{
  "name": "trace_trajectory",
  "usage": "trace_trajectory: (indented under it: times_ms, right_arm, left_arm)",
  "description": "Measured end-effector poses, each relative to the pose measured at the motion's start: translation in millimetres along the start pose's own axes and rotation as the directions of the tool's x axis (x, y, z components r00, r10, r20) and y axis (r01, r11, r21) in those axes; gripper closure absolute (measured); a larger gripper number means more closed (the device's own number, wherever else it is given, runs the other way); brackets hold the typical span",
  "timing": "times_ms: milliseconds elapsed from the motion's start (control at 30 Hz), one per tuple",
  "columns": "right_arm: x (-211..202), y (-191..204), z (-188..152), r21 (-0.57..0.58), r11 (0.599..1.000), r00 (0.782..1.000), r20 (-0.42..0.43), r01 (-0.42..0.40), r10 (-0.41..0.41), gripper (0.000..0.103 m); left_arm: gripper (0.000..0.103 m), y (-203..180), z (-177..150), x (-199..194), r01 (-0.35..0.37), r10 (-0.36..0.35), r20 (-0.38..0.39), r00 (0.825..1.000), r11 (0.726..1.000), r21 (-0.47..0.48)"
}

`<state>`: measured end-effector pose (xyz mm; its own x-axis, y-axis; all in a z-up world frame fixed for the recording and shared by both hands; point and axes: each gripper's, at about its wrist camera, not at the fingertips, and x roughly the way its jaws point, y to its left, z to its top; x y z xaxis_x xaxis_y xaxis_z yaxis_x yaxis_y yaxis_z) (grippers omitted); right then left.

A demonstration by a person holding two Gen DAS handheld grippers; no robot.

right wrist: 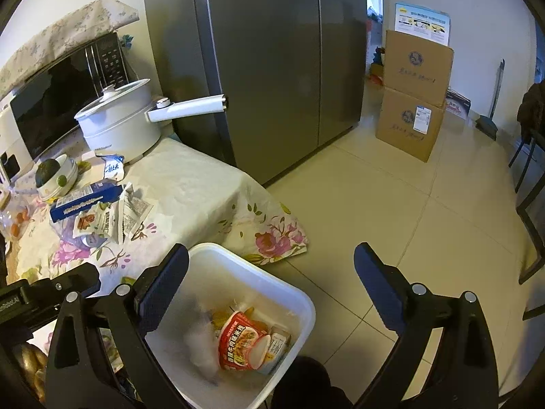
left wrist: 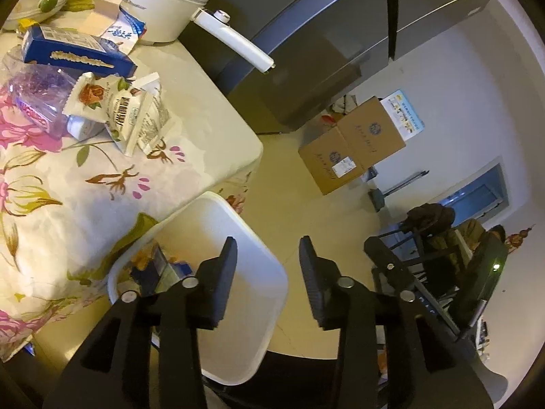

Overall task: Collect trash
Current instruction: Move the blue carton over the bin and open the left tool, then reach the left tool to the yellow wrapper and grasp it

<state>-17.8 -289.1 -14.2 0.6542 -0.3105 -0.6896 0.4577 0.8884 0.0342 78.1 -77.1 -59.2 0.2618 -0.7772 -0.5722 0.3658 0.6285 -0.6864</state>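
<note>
A white bin (right wrist: pixel 299 306) stands on the floor by the table corner; it also shows in the left wrist view (left wrist: pixel 262 272). Inside lie a red instant-noodle cup (right wrist: pixel 238 341), a blurred white tissue (right wrist: pixel 201 341) and other wrappers. On the flowered table lie a blue box (left wrist: pixel 75 51), torn white packets (left wrist: pixel 126 112) and a purple plastic bag (left wrist: pixel 34 92). My left gripper (left wrist: pixel 267 248) is open and empty above the bin's rim. My right gripper (right wrist: pixel 270 259) is wide open and empty above the bin.
A white pot with a long handle (right wrist: pixel 119 119), a microwave (right wrist: pixel 64 95) and a bowl (right wrist: pixel 58 177) stand at the table's back. A grey fridge (right wrist: pixel 272 68) and stacked cardboard boxes (right wrist: pixel 412 95) stand on the tiled floor. Dark chairs (left wrist: pixel 442 272) are at right.
</note>
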Motion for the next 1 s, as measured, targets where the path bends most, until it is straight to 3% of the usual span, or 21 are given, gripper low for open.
trace_trajectory:
  times_ms: [133,233,267,367,767,1000]
  right_arm:
    - [1.9,6.5,-0.1,-0.018,1.000,1.000,-0.004,0.004,-0.004,0.008]
    - [4.5,12.3,-0.2,-0.031,0.999,1.000,-0.010,0.007,-0.007,0.007]
    - [5.5,14.5,-0.2,-0.037,0.999,1.000,-0.012,0.008,-0.008,0.007]
    - [8.6,21.6,-1.0,-0.055,0.998,1.000,-0.023,0.005,-0.006,0.007]
    - [19.1,72.2,-3.9,-0.178,0.984,0.999,-0.037,-0.018,0.011,0.007]
    - [20.0,110.9,5.3,-0.244,0.968,0.999,-0.015,-0.050,0.048,0.007]
  left_arm:
    - [0.050,-0.8,-3.1,-4.7,-0.125,0.124,0.028,0.992,0.991,0.050]
    - [0.036,-4.4,-7.5,-6.8,-0.281,0.273,0.083,0.959,0.952,0.123]
    - [0.035,-4.7,-9.1,-7.8,-0.338,0.324,0.108,0.940,0.929,0.152]
    - [0.027,2.0,-9.6,-10.0,-0.418,0.397,0.143,0.906,0.891,0.177]
    - [0.027,78.0,27.2,-54.9,-0.483,0.481,0.155,0.863,0.875,-0.025]
    - [0.027,134.9,63.8,-97.7,-0.449,0.492,0.181,0.852,0.863,-0.233]
